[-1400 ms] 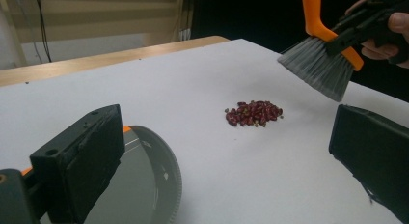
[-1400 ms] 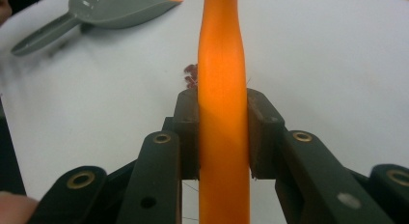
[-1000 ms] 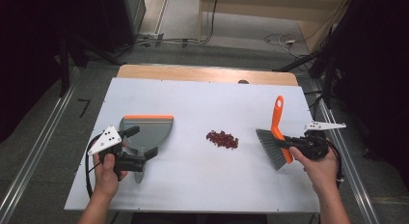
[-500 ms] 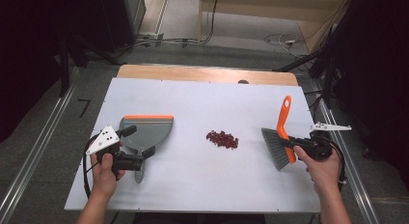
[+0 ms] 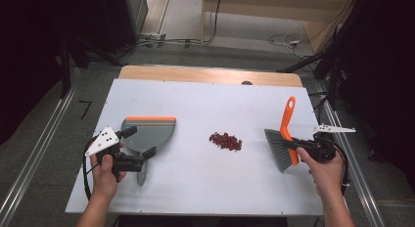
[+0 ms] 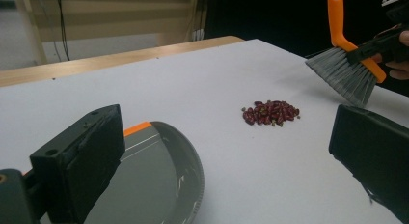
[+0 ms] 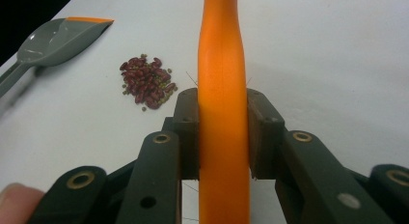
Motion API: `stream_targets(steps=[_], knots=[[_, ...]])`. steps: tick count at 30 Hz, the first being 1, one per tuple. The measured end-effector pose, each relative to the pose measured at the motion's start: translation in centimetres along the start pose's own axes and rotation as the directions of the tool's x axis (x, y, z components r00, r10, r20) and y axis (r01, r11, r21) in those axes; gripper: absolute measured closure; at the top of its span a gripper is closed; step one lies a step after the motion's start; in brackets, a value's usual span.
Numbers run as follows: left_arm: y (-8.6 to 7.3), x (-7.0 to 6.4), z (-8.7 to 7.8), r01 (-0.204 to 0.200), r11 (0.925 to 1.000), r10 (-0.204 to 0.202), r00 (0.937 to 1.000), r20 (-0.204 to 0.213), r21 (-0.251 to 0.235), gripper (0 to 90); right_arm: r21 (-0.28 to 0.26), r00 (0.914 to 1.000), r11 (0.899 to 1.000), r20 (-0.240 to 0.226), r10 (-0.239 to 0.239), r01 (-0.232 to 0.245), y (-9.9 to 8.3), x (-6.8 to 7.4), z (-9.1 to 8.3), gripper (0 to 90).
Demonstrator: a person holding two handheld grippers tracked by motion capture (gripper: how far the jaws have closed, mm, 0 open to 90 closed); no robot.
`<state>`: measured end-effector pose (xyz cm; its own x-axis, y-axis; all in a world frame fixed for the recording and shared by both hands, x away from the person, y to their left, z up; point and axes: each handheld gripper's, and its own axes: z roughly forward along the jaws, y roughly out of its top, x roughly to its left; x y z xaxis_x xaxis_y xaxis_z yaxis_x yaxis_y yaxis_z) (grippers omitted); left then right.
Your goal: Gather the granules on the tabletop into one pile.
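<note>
The sweeping has not begun, judging by how things lie: the small heap of dark red beans (image 5: 225,141) sits whole on the white table top (image 5: 205,188), between the two grippers and touching neither tool. The right gripper (image 5: 304,147) is clenched on the orange handle of the grey-bristled hand brush (image 5: 281,147), whose bristles hang well short of the beans. The left gripper (image 5: 141,158) is spread wide, its jaws straddling the stem of the grey plastic dustpan with an orange lip (image 5: 149,133) without closing on it. The pan, just ahead of that gripper, is empty. Left to do: grasp the pan, brush the beans in.
</note>
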<state>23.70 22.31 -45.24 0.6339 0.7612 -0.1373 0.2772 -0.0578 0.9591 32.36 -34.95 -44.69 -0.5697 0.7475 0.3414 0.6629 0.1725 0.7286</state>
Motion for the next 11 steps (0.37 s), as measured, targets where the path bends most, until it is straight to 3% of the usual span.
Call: stream_targets(steps=[11], knots=[[0.25,-0.21,0.20,-0.008,1.0000,0.008,1.0000,0.005,-0.003,0.0,0.004,0.9999,1.000,0.003,0.010,-0.010,-0.23,-0.03,-0.11,68.9]])
